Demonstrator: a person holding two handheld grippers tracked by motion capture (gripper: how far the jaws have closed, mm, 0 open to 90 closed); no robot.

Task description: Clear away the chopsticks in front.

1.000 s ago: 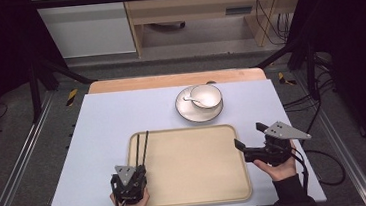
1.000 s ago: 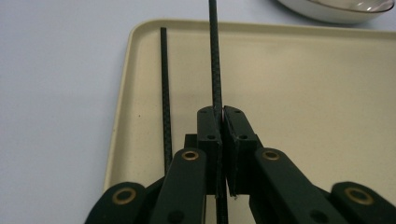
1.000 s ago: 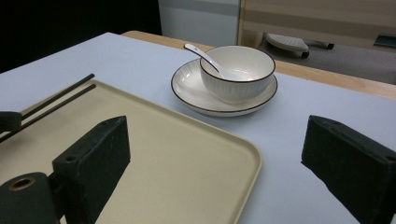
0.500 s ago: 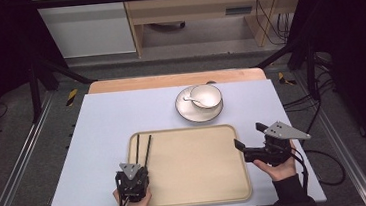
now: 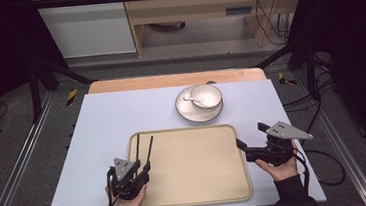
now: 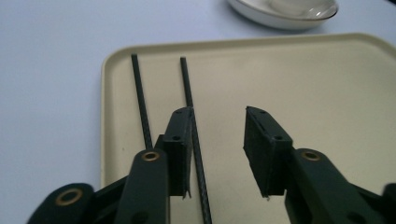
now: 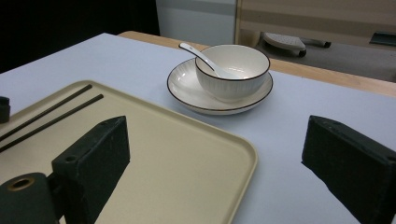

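A beige tray (image 5: 198, 182) lies at the table's near middle, with two black chopsticks (image 5: 143, 147) side by side along its left edge. My left gripper (image 5: 136, 171) hovers over their near ends. In the left gripper view it (image 6: 219, 116) is open, its left jaw touching the right chopstick (image 6: 187, 84), the other chopstick (image 6: 141, 107) outside it. My right gripper (image 5: 250, 136) is open at the tray's right edge (image 7: 177, 158), holding nothing (image 7: 217, 135). Beyond the tray a white bowl (image 5: 206, 95) with a spoon (image 5: 193, 100) stands on a plate (image 5: 187, 113).
The pale blue table top (image 5: 107, 119) has bare room left of the tray and behind it. A wooden strip (image 5: 169, 80) borders its far edge. Dark frame rails and cables run along both sides, and the bowl (image 7: 233, 74) sits ahead of the right gripper.
My left gripper has edged a little forward over the chopsticks' near ends. The right gripper and the dishes have stayed where they were.
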